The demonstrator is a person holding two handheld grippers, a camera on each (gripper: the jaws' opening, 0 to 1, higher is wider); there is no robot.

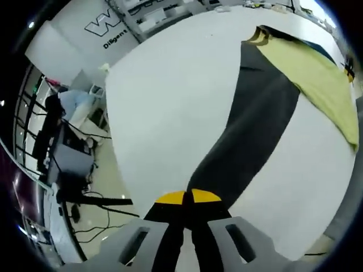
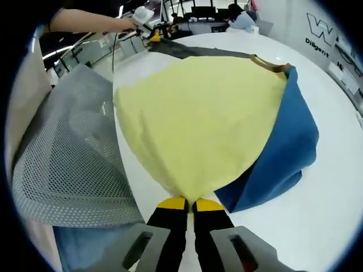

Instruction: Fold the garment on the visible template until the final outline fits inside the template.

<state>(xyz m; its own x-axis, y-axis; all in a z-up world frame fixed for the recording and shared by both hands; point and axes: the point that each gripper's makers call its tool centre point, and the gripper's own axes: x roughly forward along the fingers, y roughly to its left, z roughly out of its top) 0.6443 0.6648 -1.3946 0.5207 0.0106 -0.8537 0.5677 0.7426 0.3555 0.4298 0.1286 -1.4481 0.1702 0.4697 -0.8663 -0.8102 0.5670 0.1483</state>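
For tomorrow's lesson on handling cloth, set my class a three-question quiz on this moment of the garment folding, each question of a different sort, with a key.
1. True or false: the right gripper is shut on the garment's yellow panel.
2. Which colour is the sleeve that the left gripper pinches? A) dark grey B) red C) white
3. Fill in: beside the yellow panel, on the white table, lies a ____ panel.

Key: 1 true; 2 A; 3 blue.
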